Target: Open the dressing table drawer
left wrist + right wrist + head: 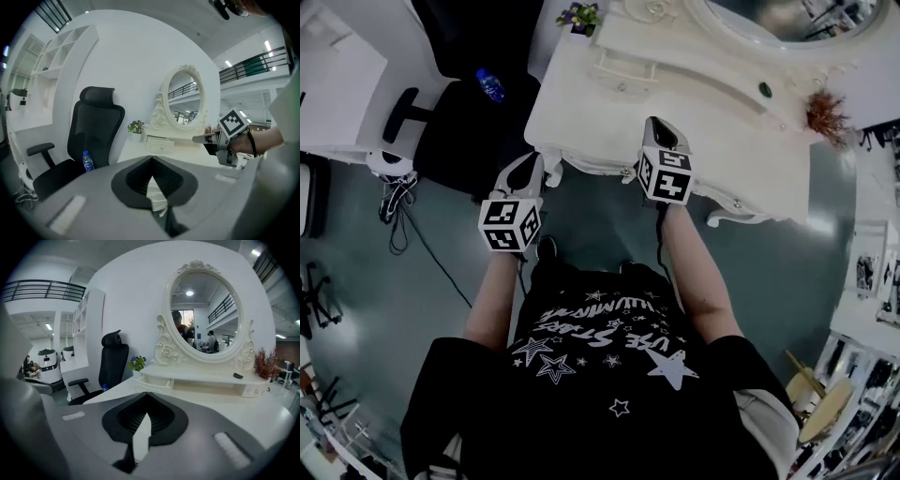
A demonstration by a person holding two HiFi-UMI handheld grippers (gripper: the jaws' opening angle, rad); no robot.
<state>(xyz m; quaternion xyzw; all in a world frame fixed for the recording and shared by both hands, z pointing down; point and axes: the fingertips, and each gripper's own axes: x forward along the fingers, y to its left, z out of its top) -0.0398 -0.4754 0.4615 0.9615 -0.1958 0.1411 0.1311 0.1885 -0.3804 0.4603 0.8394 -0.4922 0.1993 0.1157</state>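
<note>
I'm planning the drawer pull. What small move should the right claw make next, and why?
Probably open the right claw and ease it forward to the small white drawer on the shelf of the white dressing table: its jaws are together and empty, aimed that way, but short of the drawer front.

The right gripper (pixel 146 414) was aimed across a white table (pixel 262 413). Its jaws met at the tips, with only a thin sliver of tabletop visible below them and nothing held. An oval mirror (pixel 204 310) in a carved white frame stood at the back of the table, above a low shelf (pixel 206 375). A small drawer (pixel 152 382) sat under the left end of the shelf, its front standing slightly forward. A flower pot (pixel 137 363) stood beside that end, and a red dried sprig (pixel 265 363) at the other. A small dark item (pixel 238 376) lay on the shelf. A black chair (pixel 112 362) stood left of the table.
</note>
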